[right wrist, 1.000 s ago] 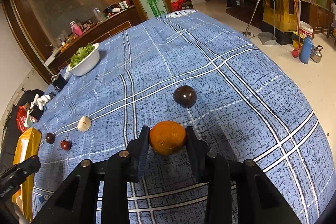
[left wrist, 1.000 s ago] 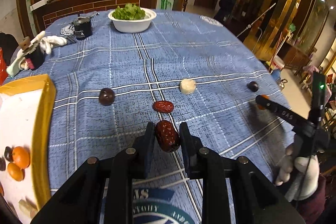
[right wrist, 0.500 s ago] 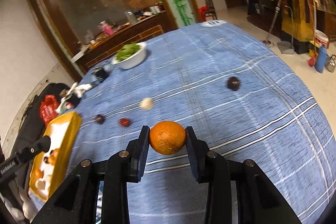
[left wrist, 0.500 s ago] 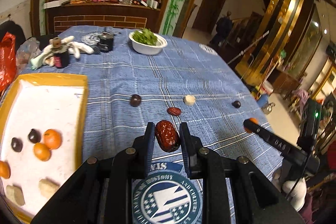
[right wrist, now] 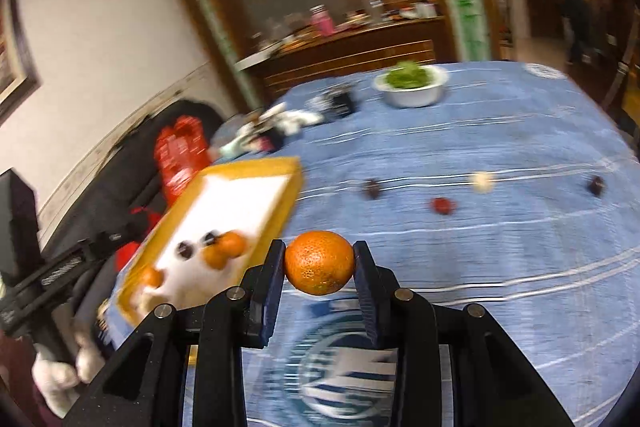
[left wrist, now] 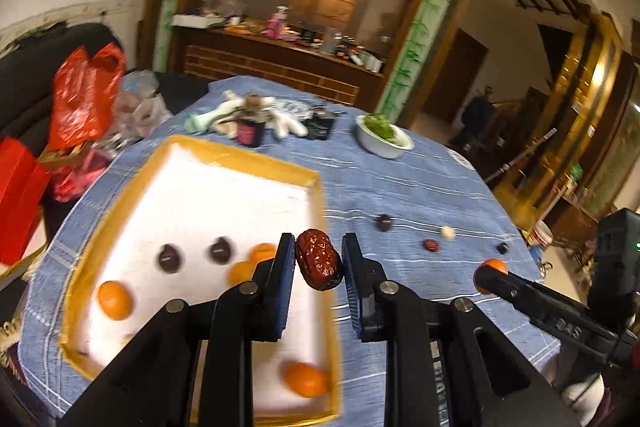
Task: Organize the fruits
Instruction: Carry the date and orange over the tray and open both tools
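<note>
Left gripper clamps a wrinkled red date (loosely?); right gripper clamps a round orange mandarin. Either could slip short of the yellow-rimmed white tray at ten o'clock.

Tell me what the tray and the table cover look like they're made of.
Tray: probably plastic or coated board, with a smooth, matte white floor and a raised yellow rim; motion blur leaves it open. Table cover: woven cloth, matte blue with white check lines and a printed emblem.

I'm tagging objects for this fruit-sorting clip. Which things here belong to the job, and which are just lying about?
Part of the job:
- red date in left hand-held gripper
- orange in right hand-held gripper
- yellow-rimmed tray
- loose fruits on the cloth

Lying about:
- bowl of greens
- red bag
- white gloves
</note>
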A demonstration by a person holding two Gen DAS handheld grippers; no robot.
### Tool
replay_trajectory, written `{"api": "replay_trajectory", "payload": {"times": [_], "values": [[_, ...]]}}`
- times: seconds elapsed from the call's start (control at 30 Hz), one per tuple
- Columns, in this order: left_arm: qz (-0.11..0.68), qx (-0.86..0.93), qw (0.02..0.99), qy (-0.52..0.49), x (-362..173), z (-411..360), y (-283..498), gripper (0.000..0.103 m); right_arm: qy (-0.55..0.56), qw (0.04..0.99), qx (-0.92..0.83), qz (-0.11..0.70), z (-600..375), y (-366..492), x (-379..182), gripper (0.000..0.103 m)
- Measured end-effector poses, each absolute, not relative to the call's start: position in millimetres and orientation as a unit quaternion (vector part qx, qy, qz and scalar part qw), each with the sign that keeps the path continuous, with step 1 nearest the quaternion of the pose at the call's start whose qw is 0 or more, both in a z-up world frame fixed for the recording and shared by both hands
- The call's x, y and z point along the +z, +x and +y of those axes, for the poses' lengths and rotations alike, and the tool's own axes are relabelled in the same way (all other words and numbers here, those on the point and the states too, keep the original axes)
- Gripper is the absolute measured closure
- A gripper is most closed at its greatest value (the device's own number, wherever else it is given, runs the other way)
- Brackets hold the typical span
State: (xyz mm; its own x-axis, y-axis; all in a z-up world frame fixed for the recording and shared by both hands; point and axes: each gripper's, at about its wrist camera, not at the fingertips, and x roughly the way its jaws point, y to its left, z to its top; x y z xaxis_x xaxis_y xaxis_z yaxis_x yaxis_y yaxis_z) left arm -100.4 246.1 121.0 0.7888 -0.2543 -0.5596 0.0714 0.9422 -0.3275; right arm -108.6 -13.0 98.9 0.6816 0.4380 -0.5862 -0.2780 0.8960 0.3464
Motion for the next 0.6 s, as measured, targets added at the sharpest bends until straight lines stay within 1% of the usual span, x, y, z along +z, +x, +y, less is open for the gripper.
{"api": "replay_trajectory", "payload": {"times": [0.3, 0.53, 0.6], "values": [[0.347, -0.023, 0.92, -0.179, 84, 313, -82, 0.08, 0.045, 0.873, 0.284, 0.395, 101, -106, 73, 0.065], [0.363, -0.01, 0.909, -0.207, 64, 338, -81, 0.08, -0.013, 0.854, 0.295, 0.429, 159, -94, 39, 0.065], [0.363, -0.01, 0.907, -0.213, 64, 342, -82, 0.065, -0.022, 0.852, 0.29, 0.436, 167, -90, 31, 0.064]]}}
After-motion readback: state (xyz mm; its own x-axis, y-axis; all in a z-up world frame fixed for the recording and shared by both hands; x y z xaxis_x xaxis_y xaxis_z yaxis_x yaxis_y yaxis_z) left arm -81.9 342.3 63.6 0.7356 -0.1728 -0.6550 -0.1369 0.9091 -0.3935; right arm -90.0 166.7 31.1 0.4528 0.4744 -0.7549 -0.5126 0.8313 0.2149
